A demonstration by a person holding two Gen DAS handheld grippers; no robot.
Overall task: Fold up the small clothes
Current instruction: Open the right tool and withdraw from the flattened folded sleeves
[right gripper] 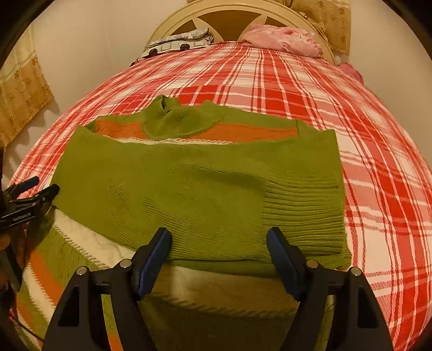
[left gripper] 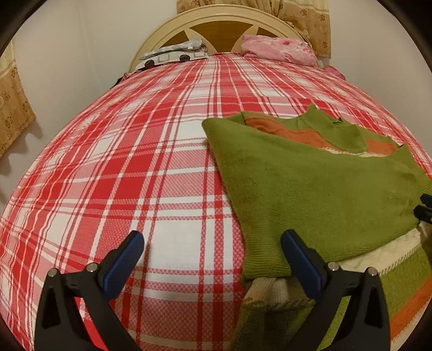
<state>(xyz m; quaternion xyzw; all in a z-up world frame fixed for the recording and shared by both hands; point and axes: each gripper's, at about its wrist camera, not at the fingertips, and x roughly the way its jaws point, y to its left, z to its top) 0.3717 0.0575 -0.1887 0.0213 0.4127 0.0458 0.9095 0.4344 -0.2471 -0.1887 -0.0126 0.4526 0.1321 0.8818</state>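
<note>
Your left gripper [left gripper: 212, 244] is wide open, with nothing between its two blue-padded fingers [left gripper: 122, 263]. It hangs over the red and white checked bedspread [left gripper: 108, 162], right at the left edge of the green sweater [left gripper: 310, 189]. One of its fingers is over the bare bedspread, and the other is over the corner of the sweater's folded green part. You cannot tell from the pictures if that finger is touching the cloth. Your right gripper [right gripper: 218, 241] is wide open too, and it holds nothing. It points down at the near edge of the folded green part, and the cloth shows in the gap between its fingers [right gripper: 155, 256], but the pads are not pressing on it. In the right wrist view, your left gripper peeks in at the far left, just beside the sweater's left edge. The sweater lies flat on the bed, toward the near side. Its green bottom part is folded up over the middle, so the orange stripe [right gripper: 243, 132] and the floppy green collar [right gripper: 183, 121] show behind the fold. The cream and orange stripes show closer to you, under the fold. At the far end of the bed, by the round headboard [left gripper: 224, 16], sit a pink bundle of cloth [left gripper: 278, 50] and a grey and white patterned one [left gripper: 175, 54].
</note>
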